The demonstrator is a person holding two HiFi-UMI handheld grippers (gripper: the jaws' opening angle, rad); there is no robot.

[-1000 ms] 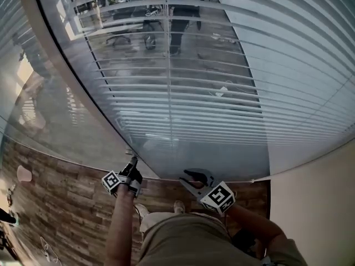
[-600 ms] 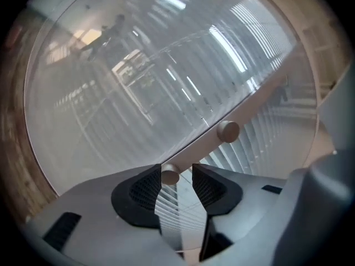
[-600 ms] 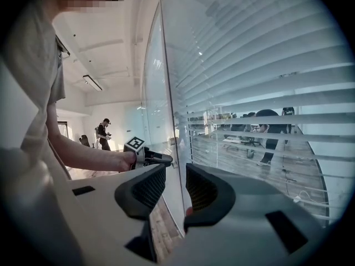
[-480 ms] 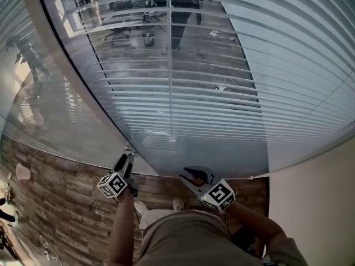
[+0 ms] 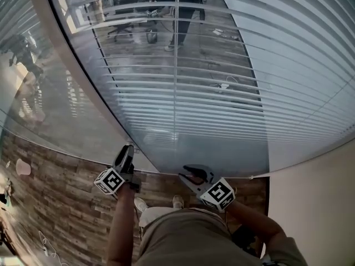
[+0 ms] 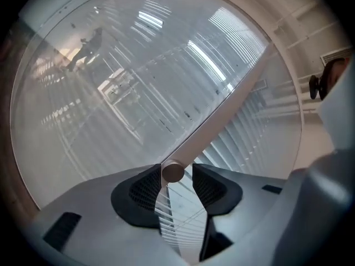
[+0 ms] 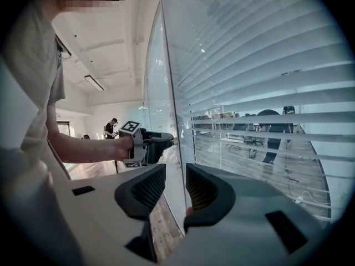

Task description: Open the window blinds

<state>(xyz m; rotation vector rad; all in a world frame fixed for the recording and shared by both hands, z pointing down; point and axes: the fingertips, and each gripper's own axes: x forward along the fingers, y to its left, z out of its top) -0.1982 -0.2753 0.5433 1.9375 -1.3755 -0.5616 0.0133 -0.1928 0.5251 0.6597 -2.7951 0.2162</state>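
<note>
Head view: you have two grippers up at the window, one marker cube on each. Your left gripper is level and close to the glass. Your right gripper is just beside it, lower, near the bottom edge of the blinds.

Blinds: one set, straight ahead of you behind the glass. The slats are thin, flat, horizontal and pale grey-white, too many to count. In the centre section they are tilted enough to see a room through them. The section on the right reads opaque. One thin vertical cord runs down through the slats.

Left gripper view: one wand, a smooth pale cylinder with a flat round end, slanting up to the right. Its end sits between your left jaws, close against the left pad with a clear gap to the right pad. Those jaws have just been opening, so the wand is between them but not clamped. The pads are dark and ribbed, and the shell is smooth grey plastic.

Right gripper view: the jaws are moderately apart with the same ribbed pads, and only glass and slats show beyond them. It has hold of nothing.

The floor is wood-look planks in mixed browns. The wall on the right is plain cream.
</note>
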